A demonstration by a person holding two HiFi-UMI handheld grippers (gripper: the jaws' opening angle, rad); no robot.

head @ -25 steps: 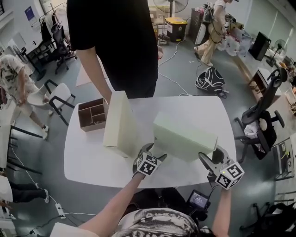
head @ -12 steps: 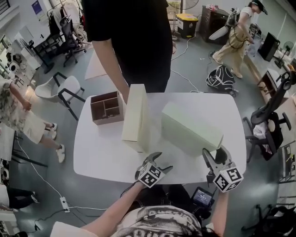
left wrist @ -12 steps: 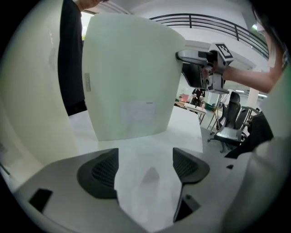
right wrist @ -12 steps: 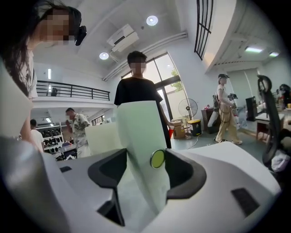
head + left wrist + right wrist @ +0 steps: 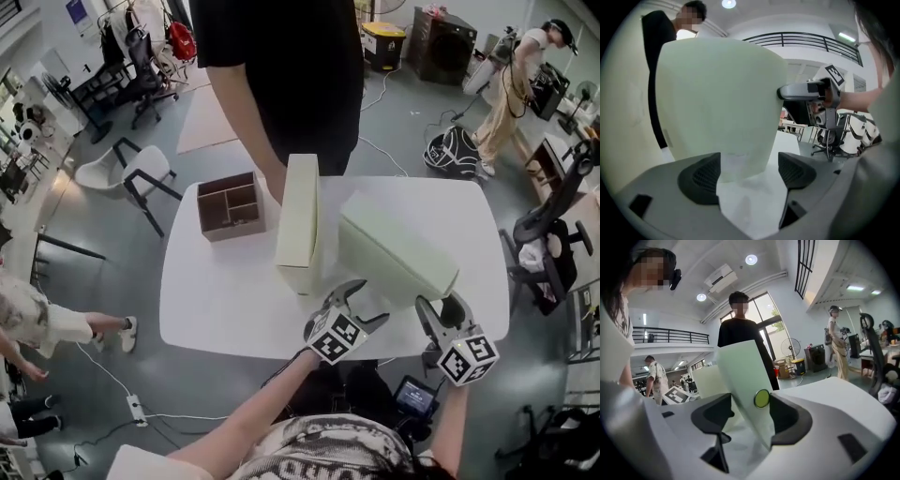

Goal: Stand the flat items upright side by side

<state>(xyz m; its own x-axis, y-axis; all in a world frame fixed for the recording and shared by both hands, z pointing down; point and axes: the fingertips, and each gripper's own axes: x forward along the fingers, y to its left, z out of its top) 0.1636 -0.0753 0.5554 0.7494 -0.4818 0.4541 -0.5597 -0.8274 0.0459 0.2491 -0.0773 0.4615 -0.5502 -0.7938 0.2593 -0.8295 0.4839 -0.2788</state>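
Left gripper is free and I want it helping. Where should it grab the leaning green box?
Probably the near left corner of the leaning box, coming from the person's side. That end faces the open left gripper, the right gripper clamps the near right corner, and the upright box crowds its left face.

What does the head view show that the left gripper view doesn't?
Only the head view shows the brown divided box and the whole white table. Only the left gripper view shows the ceiling light and the balcony railing. Both show the tilted pale box, the right gripper gripping it, and the person in black.
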